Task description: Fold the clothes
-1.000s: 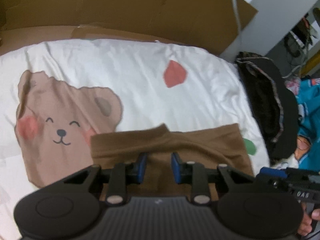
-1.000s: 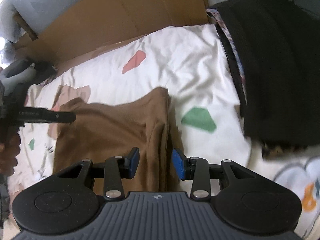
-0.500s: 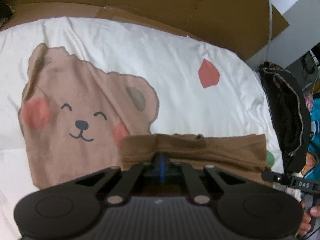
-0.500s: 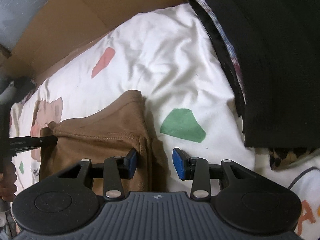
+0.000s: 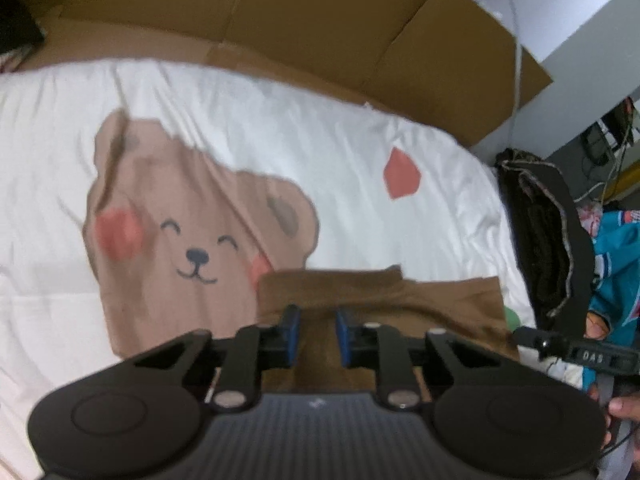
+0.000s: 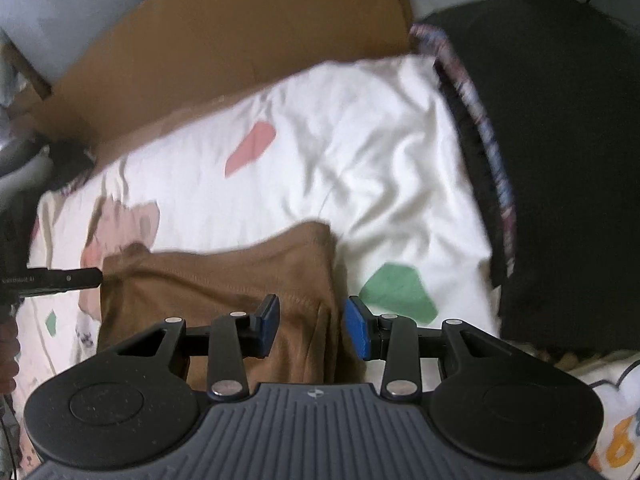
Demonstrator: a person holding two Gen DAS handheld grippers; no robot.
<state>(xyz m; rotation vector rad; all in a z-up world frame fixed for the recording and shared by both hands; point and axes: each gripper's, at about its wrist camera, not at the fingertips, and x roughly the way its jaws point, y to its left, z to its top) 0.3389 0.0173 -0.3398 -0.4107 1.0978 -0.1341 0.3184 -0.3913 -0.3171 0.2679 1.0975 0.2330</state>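
Note:
A folded brown garment point(image 5: 400, 292) lies on the white bear-print bedsheet point(image 5: 240, 120). My left gripper point(image 5: 318, 330) hovers over the garment's left part. Its jaws are opening, with a ridge of brown cloth in the narrow gap and the blue pads not pressing it. In the right wrist view the same garment point(image 6: 208, 276) spreads to the left. My right gripper point(image 6: 313, 326) stands open over its right edge, and that edge's fold runs between the fingers. Each view shows the other gripper's black tip: the left one point(image 6: 60, 278) and the right one point(image 5: 560, 346).
A dark blanket with patterned trim point(image 6: 560, 160) is heaped along the bed's right side. Brown cardboard point(image 5: 320, 20) lines the far edge. Teal clothing point(image 5: 616, 264) lies beyond the blanket. A person's fingers point(image 5: 624, 404) hold the right tool.
The left jaws closed onto the brown cloth half a second ago and now stand slightly apart again. The garment's upper layer has come down flat. The right gripper shifted a little, its opening unchanged.

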